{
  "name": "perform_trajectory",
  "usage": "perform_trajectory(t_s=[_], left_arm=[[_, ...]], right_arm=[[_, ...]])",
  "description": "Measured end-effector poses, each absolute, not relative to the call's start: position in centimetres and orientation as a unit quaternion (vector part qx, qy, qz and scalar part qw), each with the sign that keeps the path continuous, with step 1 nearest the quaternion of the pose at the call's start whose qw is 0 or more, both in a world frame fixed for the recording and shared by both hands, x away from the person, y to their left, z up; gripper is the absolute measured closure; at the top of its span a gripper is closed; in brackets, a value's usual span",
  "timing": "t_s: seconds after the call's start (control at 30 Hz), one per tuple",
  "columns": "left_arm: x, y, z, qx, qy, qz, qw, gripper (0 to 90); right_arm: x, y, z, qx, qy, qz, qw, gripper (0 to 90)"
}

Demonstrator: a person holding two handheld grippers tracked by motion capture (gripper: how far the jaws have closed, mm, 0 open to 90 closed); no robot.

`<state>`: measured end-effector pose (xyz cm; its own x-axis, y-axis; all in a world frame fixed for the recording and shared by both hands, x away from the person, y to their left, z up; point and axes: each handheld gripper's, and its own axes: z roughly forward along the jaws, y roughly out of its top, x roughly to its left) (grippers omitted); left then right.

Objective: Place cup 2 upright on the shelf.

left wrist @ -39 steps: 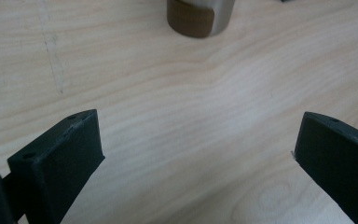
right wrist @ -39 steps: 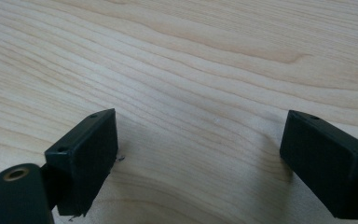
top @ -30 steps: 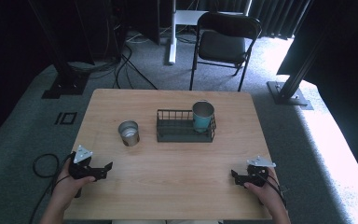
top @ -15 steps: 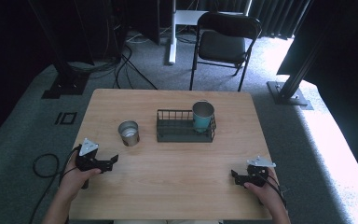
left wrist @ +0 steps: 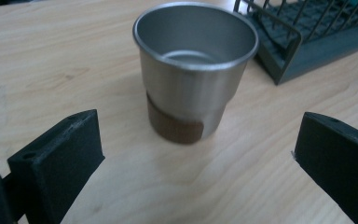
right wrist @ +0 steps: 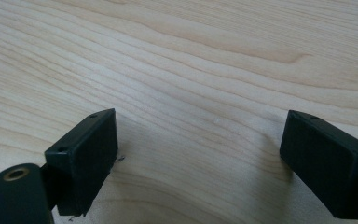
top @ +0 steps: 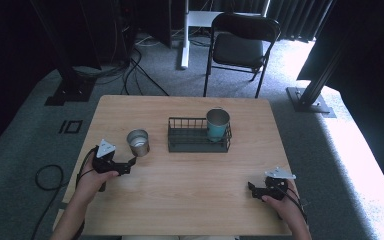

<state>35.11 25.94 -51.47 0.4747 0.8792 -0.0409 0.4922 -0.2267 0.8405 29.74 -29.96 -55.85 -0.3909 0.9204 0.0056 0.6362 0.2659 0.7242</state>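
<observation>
The steel cup (left wrist: 196, 70) at upper centre looks light, rigid and slick — best pinched low across its wall by the left gripper (left wrist: 196, 154), whose jaws gape wide and empty.

Steel cup (left wrist: 195, 70) fills the left gripper view, and beside it the wire rack (left wrist: 307, 37) runs off the top and right edges. In the high view, that rack's front bars hide the foot of the teal cup (top: 217, 124).
</observation>
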Motion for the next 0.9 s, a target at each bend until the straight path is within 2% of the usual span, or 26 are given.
perform_trajectory(t_s=[0.9], left_arm=[[39.3,23.7,-51.3,0.740,0.448,0.249,0.435,1.5]], right_arm=[[29.8,-30.0,-55.9,0.508,0.766,0.330,0.215,10.9]])
